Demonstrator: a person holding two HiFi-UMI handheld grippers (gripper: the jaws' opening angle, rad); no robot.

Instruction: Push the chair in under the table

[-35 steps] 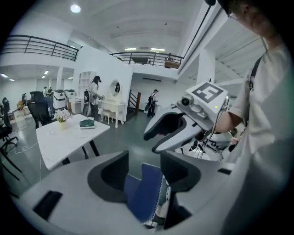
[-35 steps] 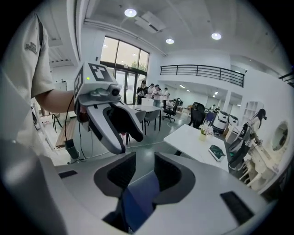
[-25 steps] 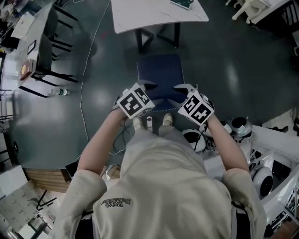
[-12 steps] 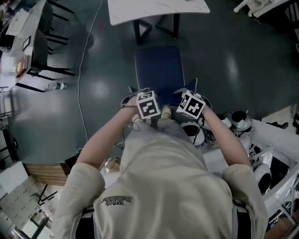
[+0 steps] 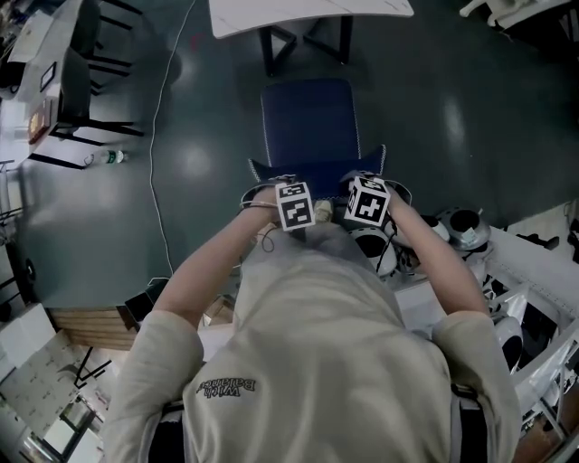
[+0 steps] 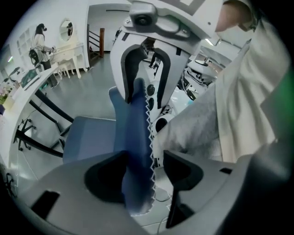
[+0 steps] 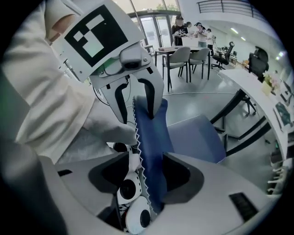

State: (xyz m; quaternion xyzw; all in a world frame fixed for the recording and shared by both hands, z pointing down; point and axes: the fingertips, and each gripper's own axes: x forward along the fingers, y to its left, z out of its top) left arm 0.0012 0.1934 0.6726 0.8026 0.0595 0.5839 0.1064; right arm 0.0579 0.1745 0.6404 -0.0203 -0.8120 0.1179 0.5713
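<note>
Opening astride chair back (image 5: pixel 317 174) | left gripper (image 6: pixel 143 161), right gripper (image 7: pixel 146 163) | shirt print (image 5: pixel 226 391) unclear

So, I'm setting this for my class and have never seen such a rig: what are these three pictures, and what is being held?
One picture looks down from a camera on a person's head. The person holds a two-jaw gripper in each hand; the marker cubes are part of the grippers. The other two pictures come from cameras riding on the left gripper and the right gripper, looking along their jaws. On the floor a blue chair stands before a white table. Both grippers straddle the backrest. Their jaws have just been opening and stand apart, so nothing is clamped.
</note>
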